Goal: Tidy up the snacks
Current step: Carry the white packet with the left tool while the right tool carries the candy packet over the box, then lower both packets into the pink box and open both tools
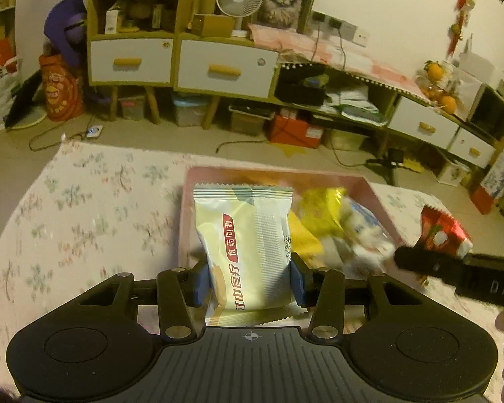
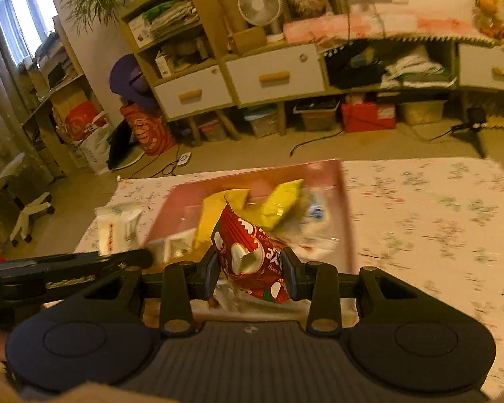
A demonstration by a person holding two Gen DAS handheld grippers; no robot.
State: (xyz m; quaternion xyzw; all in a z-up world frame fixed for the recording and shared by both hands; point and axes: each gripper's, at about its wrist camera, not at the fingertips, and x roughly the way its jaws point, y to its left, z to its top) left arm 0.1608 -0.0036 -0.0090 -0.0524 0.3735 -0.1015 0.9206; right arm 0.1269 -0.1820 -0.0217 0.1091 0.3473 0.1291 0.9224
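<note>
In the centre of the left wrist frame, my left gripper [image 1: 248, 277] clamped the cream snack packet [image 1: 243, 245], its long axis upright, above the pink tray [image 1: 374, 194]. In the centre of the right wrist frame, my right gripper [image 2: 248, 273] pinched the red snack packet [image 2: 252, 258], tilted, top toward upper left.

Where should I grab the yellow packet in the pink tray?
Judging by its pose, take the yellow packet by its raised upper edge, coming down from above; it lies tilted among other wrappers in the pink tray. Both tools already hold packets, so free one first.

Floral-clothed table [image 1: 84, 201], pink tray [image 2: 347, 208] resting on it
</note>
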